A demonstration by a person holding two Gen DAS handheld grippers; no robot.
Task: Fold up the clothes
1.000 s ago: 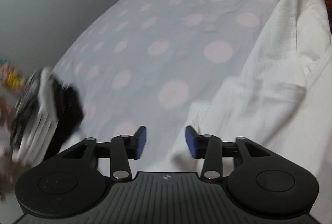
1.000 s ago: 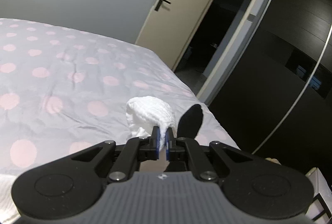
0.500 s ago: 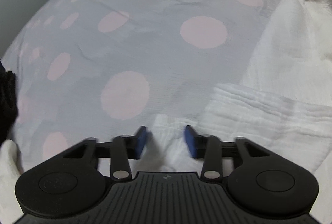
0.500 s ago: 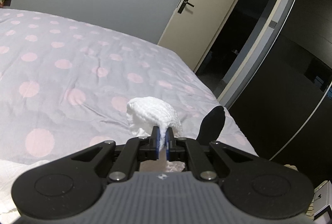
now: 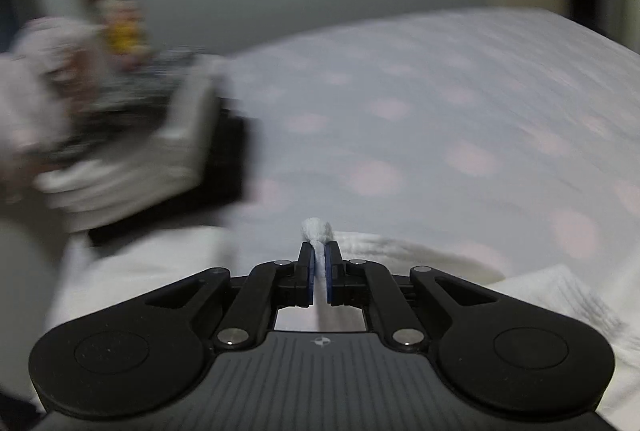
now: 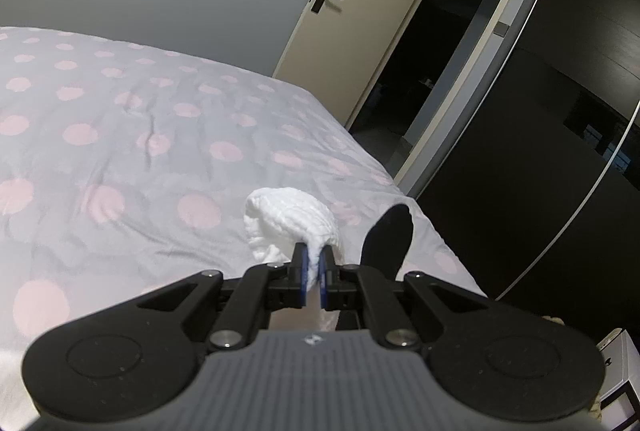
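Note:
A white textured garment [image 5: 404, 245] lies on the bed's near edge in the left wrist view and spreads to the right. My left gripper [image 5: 318, 251] is shut on a pinch of it, and a small tuft [image 5: 317, 228] pokes out past the blue pads. In the right wrist view my right gripper [image 6: 315, 256] is shut on another part of the white garment [image 6: 290, 215], which bulges up in a rounded bunch above the fingertips. The cloth between the two grips is hidden under the grippers.
The bed's grey cover with pink dots [image 6: 120, 151] stretches ahead. A blurred stack of folded clothes [image 5: 132, 159] sits at the left, with toy figures [image 5: 116, 23] behind. A black rounded shape [image 6: 388, 235] rises right of my right gripper. Cream door [image 6: 360, 11] and dark wardrobe [image 6: 540, 119] stand right.
My left gripper went from wide open over the garment's edge to shut on it, then swung and rolled so the folded stack came into view. My right gripper shifted slightly, still gripping.

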